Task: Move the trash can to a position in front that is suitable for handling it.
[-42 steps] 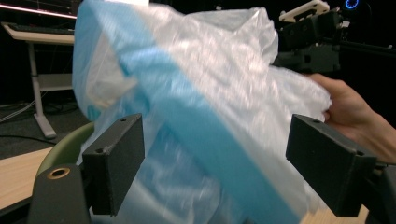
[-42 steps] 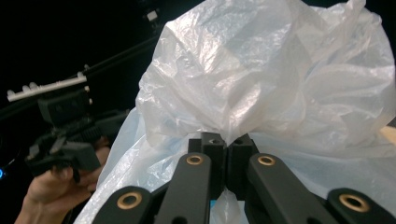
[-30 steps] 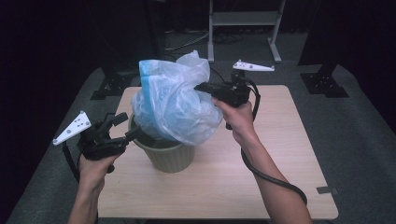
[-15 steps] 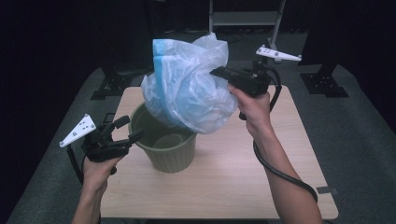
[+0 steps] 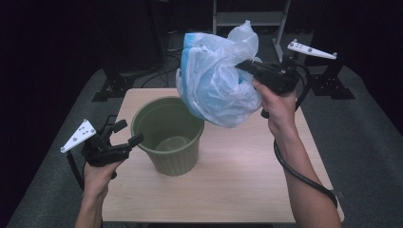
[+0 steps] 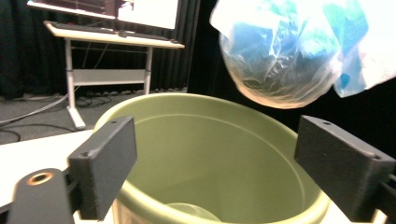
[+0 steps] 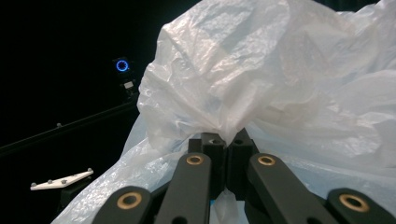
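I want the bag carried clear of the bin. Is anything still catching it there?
Nothing visible does. The plastic bag, pinched in the right gripper, hangs above the green bin with open air under it. The left gripper sits open beside the rim.

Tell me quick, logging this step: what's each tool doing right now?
Left tool: open, jaws just widened, beside the green bin's rim, nothing gripped.
Right tool: closed on the plastic bag, held above the bin.
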Tool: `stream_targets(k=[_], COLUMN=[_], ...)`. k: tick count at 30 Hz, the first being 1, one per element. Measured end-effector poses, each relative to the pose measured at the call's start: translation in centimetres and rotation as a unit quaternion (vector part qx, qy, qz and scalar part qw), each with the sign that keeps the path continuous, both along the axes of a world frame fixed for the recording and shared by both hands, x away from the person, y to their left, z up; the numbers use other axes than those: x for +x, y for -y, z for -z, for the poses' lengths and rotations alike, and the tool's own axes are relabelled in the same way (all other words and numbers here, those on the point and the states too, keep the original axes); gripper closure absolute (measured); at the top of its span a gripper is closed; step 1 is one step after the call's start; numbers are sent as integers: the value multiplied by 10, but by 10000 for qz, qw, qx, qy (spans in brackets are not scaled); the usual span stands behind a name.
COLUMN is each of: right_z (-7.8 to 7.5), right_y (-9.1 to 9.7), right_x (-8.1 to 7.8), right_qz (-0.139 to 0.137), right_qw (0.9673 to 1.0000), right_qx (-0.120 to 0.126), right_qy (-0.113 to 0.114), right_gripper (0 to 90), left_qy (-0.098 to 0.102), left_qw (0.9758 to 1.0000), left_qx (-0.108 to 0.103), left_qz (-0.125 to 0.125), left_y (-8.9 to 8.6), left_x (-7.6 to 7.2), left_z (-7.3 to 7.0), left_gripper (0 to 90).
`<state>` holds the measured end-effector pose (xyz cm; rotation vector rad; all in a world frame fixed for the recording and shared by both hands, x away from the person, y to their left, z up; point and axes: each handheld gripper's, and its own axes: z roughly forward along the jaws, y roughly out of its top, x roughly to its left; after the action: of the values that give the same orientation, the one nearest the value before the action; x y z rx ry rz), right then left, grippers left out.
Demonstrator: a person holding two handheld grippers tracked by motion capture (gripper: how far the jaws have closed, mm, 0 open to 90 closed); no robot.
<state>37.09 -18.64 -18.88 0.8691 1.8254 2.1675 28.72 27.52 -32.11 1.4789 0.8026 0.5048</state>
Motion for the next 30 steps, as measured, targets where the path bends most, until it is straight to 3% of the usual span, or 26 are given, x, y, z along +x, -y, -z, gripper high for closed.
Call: stream_targets(k=[17,30], right_z=[37,70], right_y=[30,32], right_x=[16,30], right_qz=[429,593], right_qw=[9980,9944], right_qx=[-68,-275], right_qy=[-469,-826], right_gripper=[892,891], left_qy=[21,-23], left_qw=[9996,9997], left_qx=[-195,-34], left_qz=[-195,-255], left_y=[-8,-9], left_x=[-4,-4], left_z=[17,23], left_gripper=[77,77])
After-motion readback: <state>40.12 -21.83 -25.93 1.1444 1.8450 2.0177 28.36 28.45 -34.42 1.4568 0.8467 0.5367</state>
